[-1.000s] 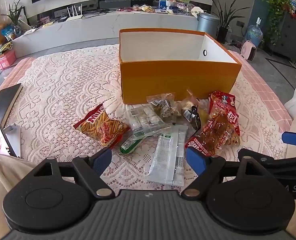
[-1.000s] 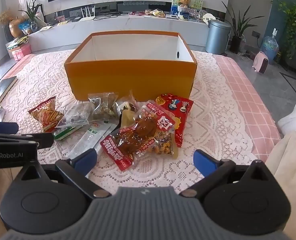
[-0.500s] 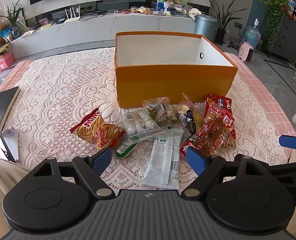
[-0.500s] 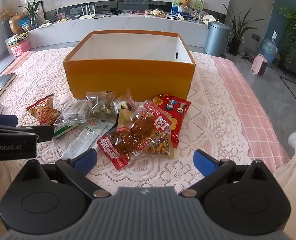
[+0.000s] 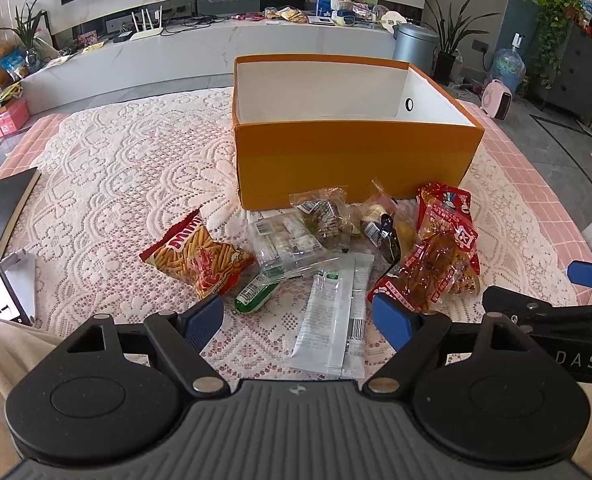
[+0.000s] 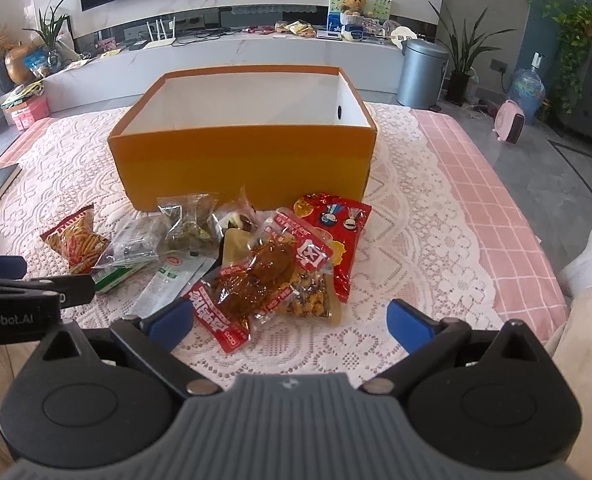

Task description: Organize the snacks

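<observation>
An open, empty orange box [image 5: 352, 160] [image 6: 239, 168] stands on the lace cloth. In front of it lies a pile of snacks: a red chips bag [image 5: 197, 258] [image 6: 73, 240], clear packets [image 5: 285, 240], a white sachet [image 5: 332, 316], a green stick [image 5: 253, 296], a red braised-meat pack [image 5: 436, 268] [image 6: 255, 276] and a red cartoon packet [image 6: 336, 228]. My left gripper [image 5: 298, 320] is open and empty, just short of the white sachet. My right gripper [image 6: 289, 320] is open and empty, just short of the meat pack.
A dark notebook [image 5: 9, 200] and a white stand [image 5: 17, 280] lie at the left table edge. A socked foot [image 6: 588, 256] shows at the right. A TV bench [image 6: 231, 48] and a metal bin [image 6: 422, 72] stand behind the table.
Both grippers have drifted slightly over the snack pile; the view shifts a little. Both stay open and empty. No snack has moved.
</observation>
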Tool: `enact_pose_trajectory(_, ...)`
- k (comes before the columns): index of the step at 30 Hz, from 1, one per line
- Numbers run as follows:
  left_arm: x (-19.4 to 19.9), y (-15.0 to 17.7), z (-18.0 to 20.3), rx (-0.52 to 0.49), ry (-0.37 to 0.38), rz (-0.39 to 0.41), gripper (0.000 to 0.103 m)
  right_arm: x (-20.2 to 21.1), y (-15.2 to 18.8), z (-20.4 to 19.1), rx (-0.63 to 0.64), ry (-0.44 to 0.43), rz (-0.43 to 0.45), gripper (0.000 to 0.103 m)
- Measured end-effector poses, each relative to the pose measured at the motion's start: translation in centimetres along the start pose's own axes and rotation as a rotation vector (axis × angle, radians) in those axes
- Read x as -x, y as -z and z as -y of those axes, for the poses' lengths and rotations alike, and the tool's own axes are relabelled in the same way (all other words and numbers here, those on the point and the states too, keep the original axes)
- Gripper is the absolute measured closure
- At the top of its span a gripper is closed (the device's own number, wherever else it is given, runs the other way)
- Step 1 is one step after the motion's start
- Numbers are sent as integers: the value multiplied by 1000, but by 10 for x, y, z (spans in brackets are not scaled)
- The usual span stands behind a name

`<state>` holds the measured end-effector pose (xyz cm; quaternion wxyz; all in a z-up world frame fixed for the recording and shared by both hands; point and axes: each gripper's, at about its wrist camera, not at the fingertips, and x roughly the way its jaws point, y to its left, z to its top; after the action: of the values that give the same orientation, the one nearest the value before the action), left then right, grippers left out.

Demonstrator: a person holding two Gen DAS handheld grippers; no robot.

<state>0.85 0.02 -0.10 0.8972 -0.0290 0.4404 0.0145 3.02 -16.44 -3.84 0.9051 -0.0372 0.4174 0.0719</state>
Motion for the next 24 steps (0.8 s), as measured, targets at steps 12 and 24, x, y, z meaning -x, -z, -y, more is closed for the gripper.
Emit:
enact_pose_trajectory(12,-2,4,0,-4,0,-7,5,-2,3,-2,1,12,-2,3)
enact_pose_trajectory(24,-2,5,-1,-3,1,-9,5,-2,5,-2,6,13,-4,3)
